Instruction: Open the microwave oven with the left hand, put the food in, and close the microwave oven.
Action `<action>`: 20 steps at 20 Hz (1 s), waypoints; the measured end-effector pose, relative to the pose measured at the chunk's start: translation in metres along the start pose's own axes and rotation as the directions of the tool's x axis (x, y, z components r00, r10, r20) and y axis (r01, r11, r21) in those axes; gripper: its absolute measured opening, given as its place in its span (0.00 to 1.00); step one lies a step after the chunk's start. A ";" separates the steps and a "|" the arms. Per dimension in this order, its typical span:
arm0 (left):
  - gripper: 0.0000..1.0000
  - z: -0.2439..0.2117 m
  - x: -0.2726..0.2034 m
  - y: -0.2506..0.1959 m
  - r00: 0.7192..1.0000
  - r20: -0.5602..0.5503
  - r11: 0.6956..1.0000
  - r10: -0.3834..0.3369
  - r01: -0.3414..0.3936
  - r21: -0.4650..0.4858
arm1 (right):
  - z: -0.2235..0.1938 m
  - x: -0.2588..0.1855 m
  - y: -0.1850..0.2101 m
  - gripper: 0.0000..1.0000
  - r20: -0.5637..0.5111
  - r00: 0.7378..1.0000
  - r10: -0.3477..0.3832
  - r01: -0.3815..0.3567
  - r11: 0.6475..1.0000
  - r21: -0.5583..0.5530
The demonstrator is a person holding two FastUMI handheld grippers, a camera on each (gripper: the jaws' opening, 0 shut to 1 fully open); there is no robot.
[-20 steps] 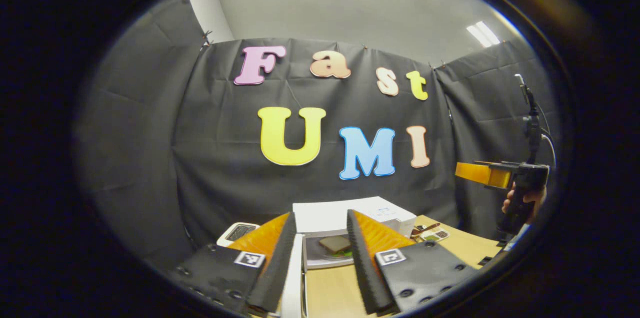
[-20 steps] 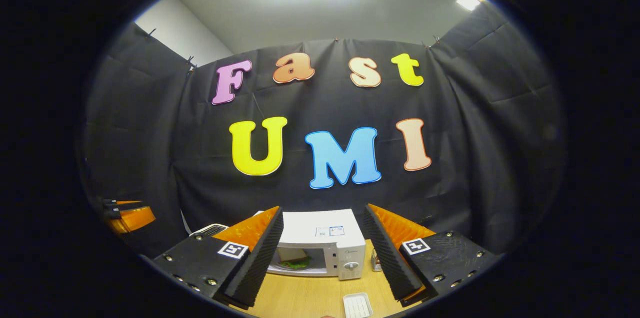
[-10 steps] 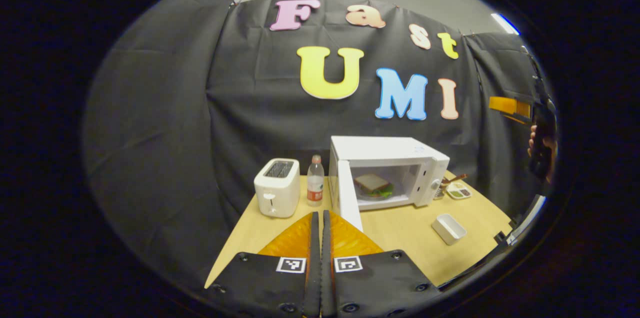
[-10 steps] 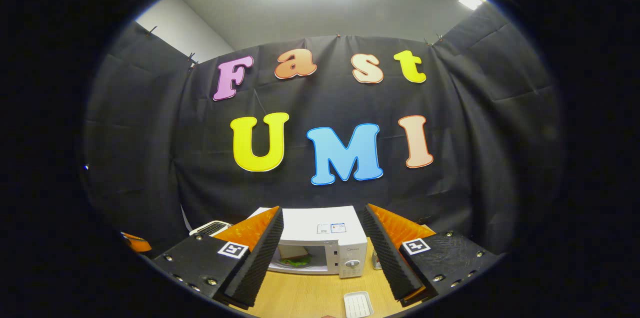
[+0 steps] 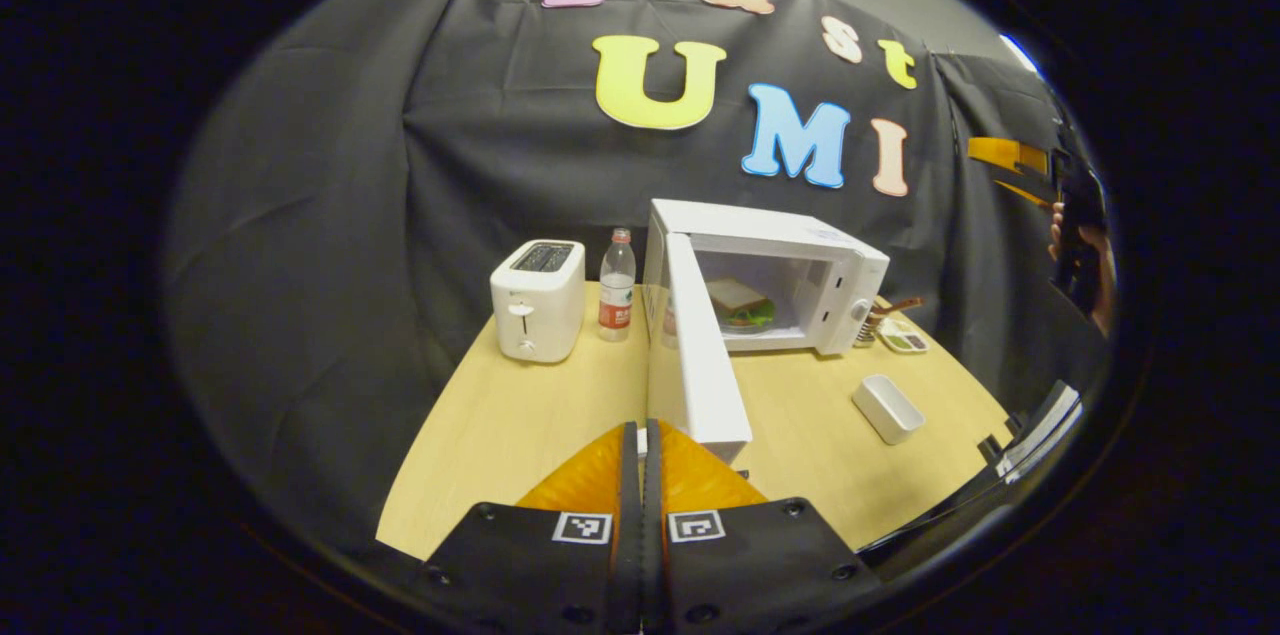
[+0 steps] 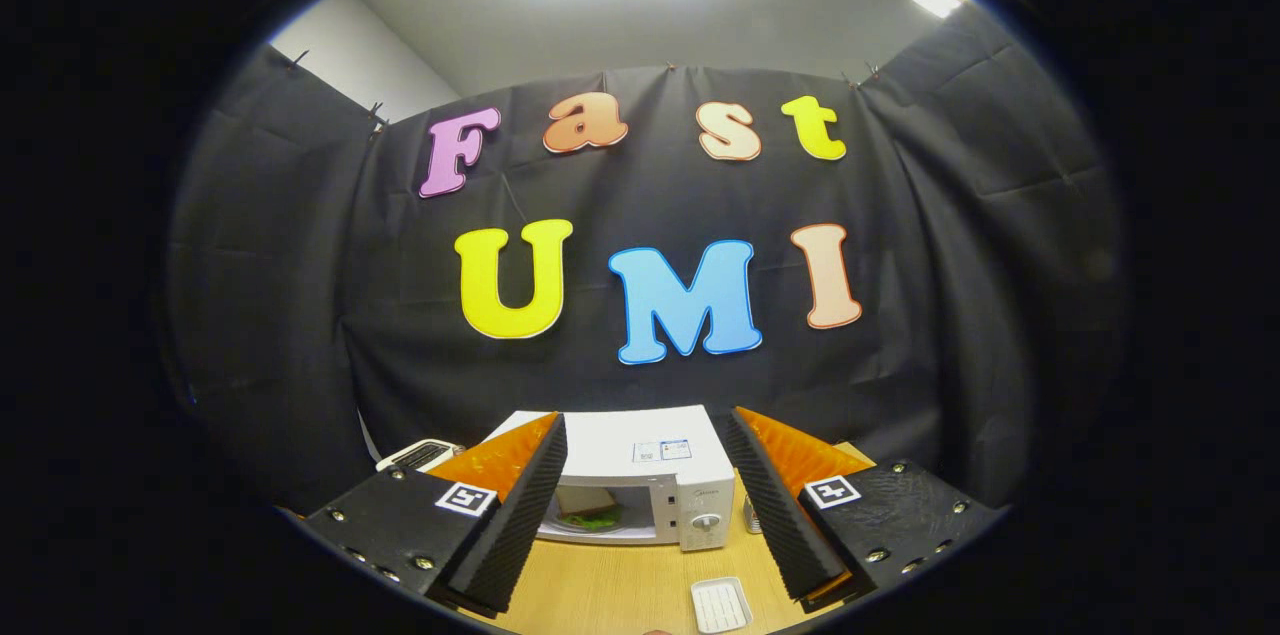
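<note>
A white microwave oven (image 5: 835, 260) stands at the back of the wooden table (image 5: 520, 415), its door (image 5: 700, 355) swung wide open toward me. A sandwich with green lettuce (image 5: 740, 303) lies inside the cavity. My left gripper (image 5: 641, 435) is shut with nothing between its fingers, just short of the door's free edge. My right gripper (image 6: 640, 480) is open and held high in front of the microwave oven (image 6: 650, 460), with the sandwich (image 6: 590, 512) showing between its fingers. In the left gripper view the right gripper (image 5: 1005, 165) hangs at the far right, held by a hand (image 5: 1095, 285).
A white toaster (image 5: 537, 300) and a plastic bottle (image 5: 617, 285) stand left of the microwave. A small white rectangular dish (image 5: 888, 407) lies on the table to the right, and a tray with utensils (image 5: 898, 335) sits beside the microwave's right wall.
The left gripper went from open around the door edge to shut and empty, pulled back and tilted down. The door has swung further open. The right gripper barely moved.
</note>
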State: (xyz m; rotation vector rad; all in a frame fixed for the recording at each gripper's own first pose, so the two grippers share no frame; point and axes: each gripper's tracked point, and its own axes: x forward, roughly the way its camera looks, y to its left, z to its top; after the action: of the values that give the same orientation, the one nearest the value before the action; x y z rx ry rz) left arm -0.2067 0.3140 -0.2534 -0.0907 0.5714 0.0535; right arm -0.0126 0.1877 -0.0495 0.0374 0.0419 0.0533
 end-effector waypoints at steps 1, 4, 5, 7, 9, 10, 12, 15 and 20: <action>0.07 -0.003 0.002 -0.003 1.000 -0.005 1.000 -0.008 0.008 -0.002 | 0.000 0.000 0.000 0.96 -0.002 1.000 0.000 0.000 1.000 -0.002; 0.07 -0.002 0.000 -0.011 1.000 -0.006 1.000 -0.021 0.021 0.010 | 0.000 0.002 -0.001 0.96 0.000 1.000 0.003 -0.003 1.000 -0.006; 0.07 -0.001 -0.002 -0.018 0.999 -0.005 0.999 -0.032 0.032 0.010 | 0.000 0.002 -0.002 0.96 0.001 1.000 0.001 -0.001 1.000 -0.005; 0.07 -0.002 -0.002 -0.031 0.999 -0.008 0.998 -0.051 0.052 0.025 | 0.000 0.003 -0.007 0.96 0.001 1.000 -0.004 0.004 1.000 -0.003; 0.07 -0.002 0.002 -0.047 0.997 -0.013 0.997 -0.076 0.077 0.031 | -0.001 0.003 -0.013 0.96 0.001 1.000 -0.006 0.006 1.000 -0.005; 0.07 -0.001 0.004 -0.055 0.996 -0.014 0.995 -0.090 0.090 0.030 | -0.001 0.005 -0.017 0.96 0.002 1.000 -0.005 0.005 1.000 -0.005; 0.07 -0.001 0.010 -0.073 0.994 -0.021 0.993 -0.108 0.109 0.037 | -0.004 0.009 -0.023 0.96 -0.005 1.000 0.004 -0.004 1.000 -0.003; 0.07 -0.001 0.018 -0.102 0.992 -0.034 0.991 -0.125 0.127 0.049 | -0.004 0.017 -0.039 0.96 -0.008 1.000 0.004 -0.004 1.000 0.005; 0.07 0.002 0.036 -0.155 0.984 -0.059 0.982 -0.168 0.172 0.073 | -0.008 0.027 -0.064 0.96 -0.024 1.000 0.013 -0.013 1.000 -0.001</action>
State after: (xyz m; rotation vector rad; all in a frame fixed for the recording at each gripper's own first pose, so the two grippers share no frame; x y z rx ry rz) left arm -0.1639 0.1608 -0.2603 -0.0651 0.6160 -0.1376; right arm 0.0177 0.1260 -0.0616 0.0356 0.0652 0.0672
